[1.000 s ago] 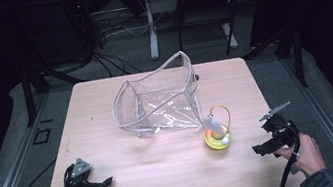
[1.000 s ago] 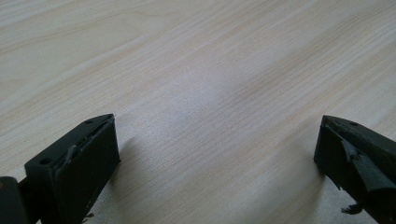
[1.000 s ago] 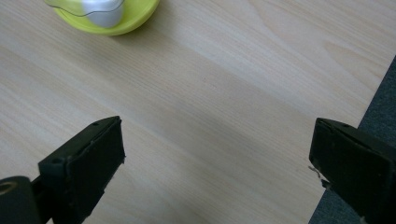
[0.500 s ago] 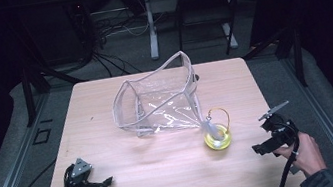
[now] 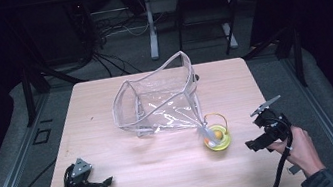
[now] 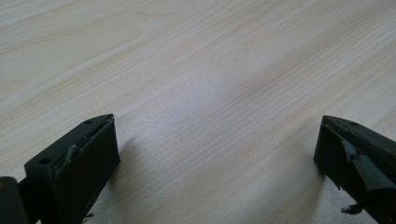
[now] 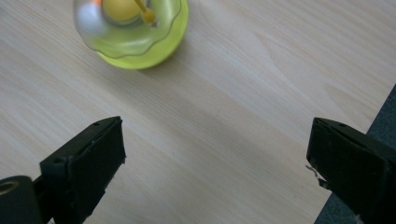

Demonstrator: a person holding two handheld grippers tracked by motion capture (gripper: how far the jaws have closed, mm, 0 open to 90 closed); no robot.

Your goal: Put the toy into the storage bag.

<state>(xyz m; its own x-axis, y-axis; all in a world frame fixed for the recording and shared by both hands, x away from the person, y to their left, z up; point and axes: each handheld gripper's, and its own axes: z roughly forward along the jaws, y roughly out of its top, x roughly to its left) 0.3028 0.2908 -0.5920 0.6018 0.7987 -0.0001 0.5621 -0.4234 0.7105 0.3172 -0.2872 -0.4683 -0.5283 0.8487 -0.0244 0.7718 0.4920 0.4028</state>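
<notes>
1. High view: wooden worktop [image 5: 106, 108] carrying a clear plastic pouch [image 5: 158, 100], mouth open toward the person, and a small yellow-green toy [image 5: 217, 138] just beside the pouch's near right corner.
2. Toy: rounded base, orange ball inside, thin loop on top; it stands near the worktop's right front, apart from both tongs.
3. Right tongs [image 5: 263, 140]: released, jaws wide, empty, near the toy and pointing at it. In the right gripper view the toy [image 7: 133, 32] sits ahead and to the left of the jaw line.
4. Left tongs [image 5: 99, 185]: released, empty, low over bare wood at the front left, well apart from the pouch.
5. Handling note, as a judgement: swing the right tongs left to centre the toy, close gently on the base, not the loop.
</notes>
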